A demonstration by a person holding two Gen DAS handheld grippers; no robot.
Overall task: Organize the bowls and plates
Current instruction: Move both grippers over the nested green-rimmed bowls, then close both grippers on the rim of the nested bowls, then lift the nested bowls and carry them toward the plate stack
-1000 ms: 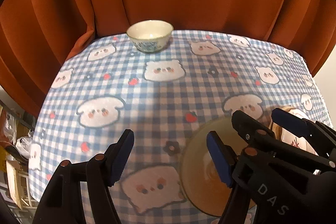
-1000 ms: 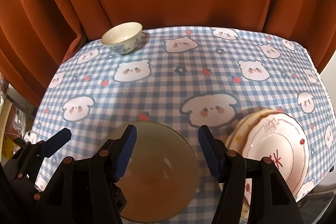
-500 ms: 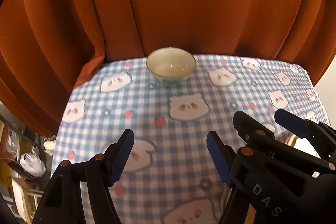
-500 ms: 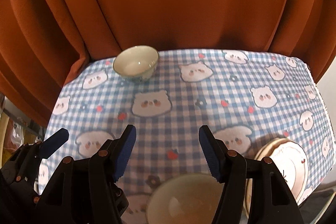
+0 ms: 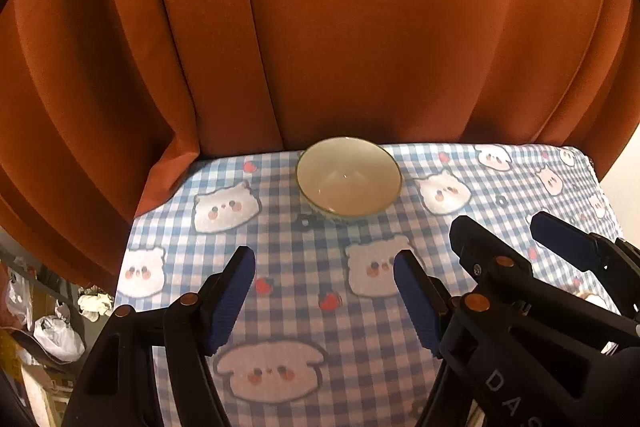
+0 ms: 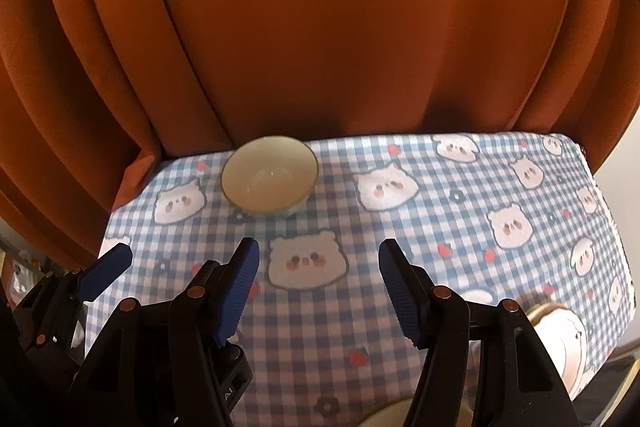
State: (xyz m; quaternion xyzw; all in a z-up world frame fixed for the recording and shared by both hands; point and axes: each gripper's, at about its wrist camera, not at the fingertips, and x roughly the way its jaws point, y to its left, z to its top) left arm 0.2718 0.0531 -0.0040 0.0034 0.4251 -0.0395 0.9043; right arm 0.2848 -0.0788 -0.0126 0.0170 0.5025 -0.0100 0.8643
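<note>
Both views have tilted up and forward over the past second: orange curtain [image 5: 360,27] now fills most of each view, and the wide bowl seen below the claws earlier has slid almost out of sight. That suggests the small bowl [image 5: 348,179] at the far edge of the checked counter [image 5: 300,307] is next. It sits upright, well ahead of the left claw [image 5: 324,301] and ahead-left of the right claw [image 6: 318,291]. Both claws gape apart, empty. Stacked plates [image 6: 568,339] lie near right.
</note>
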